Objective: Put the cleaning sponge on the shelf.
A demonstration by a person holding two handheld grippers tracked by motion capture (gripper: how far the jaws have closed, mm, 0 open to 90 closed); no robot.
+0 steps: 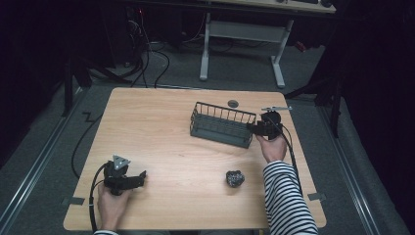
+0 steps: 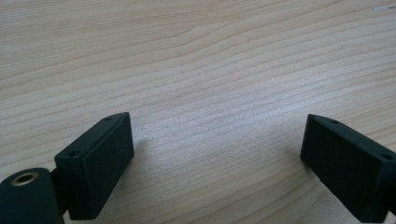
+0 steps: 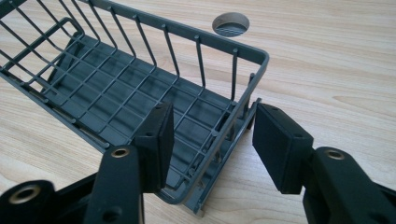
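Around your work the wooden table (image 1: 161,127) carries little: a small dark crumpled lump (image 1: 235,178) sits near the front edge, well apart from the basket, and a round grommet hole (image 1: 233,103) lies just beyond the basket's far side, also seen past the rim in the right gripper view (image 3: 230,24). Nothing stands between your grippers and the basket. The grey wire basket (image 1: 221,125) rests right of centre, open side up, its long axis running from upper left to lower right across the table, with its right short end toward your right hand. Your right gripper (image 3: 212,135) is at that end, jaws spread and straddling the corner wall, one jaw inside over the basket floor, the other outside; whether they touch the wire is unclear. Your left gripper (image 2: 215,144) lies near the front left corner, jaws wide apart over bare wood.
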